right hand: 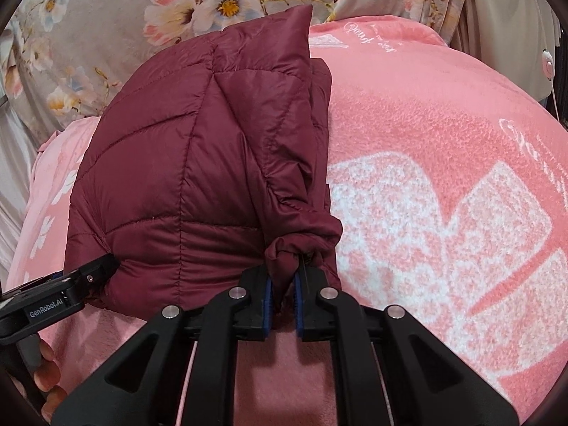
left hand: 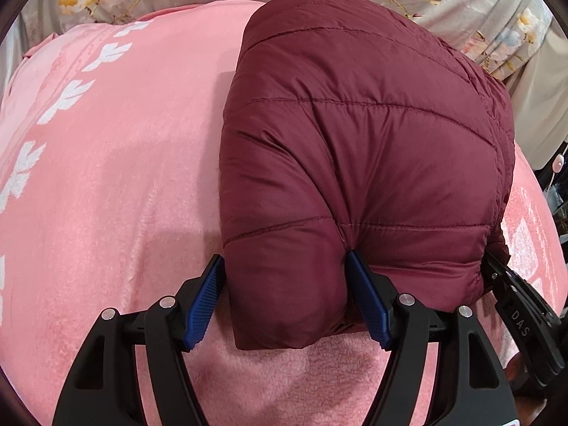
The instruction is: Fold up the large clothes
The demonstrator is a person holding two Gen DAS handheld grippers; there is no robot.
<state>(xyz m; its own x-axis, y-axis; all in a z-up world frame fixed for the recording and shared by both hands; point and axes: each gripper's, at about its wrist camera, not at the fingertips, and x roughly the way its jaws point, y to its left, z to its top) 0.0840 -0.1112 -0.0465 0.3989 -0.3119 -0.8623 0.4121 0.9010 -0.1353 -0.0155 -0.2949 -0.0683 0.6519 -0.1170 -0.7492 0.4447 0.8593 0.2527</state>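
A maroon quilted puffer jacket [left hand: 355, 135] lies folded into a thick bundle on a pink blanket [left hand: 117, 184]. My left gripper [left hand: 284, 261] stands wide around the bundle's near left corner. Its blue pads [left hand: 362, 284] press into the puffy fold on both sides. In the right wrist view the jacket [right hand: 184, 163] fills the left half, and my right gripper [right hand: 284, 282] is shut on a bunched bit of fabric at the near right corner. The left gripper [right hand: 76, 285] shows at the jacket's near left edge there. The right gripper's black body [left hand: 522, 316] shows at the lower right of the left wrist view.
The pink blanket [right hand: 443, 184], with white printed patterns, spreads wide to both sides of the jacket. A grey floral sheet [right hand: 117, 17] lies bunched behind it. A person's fingers [right hand: 46, 372] hold the left gripper. A white cord with a pink switch [right hand: 548, 65] hangs at the far right.
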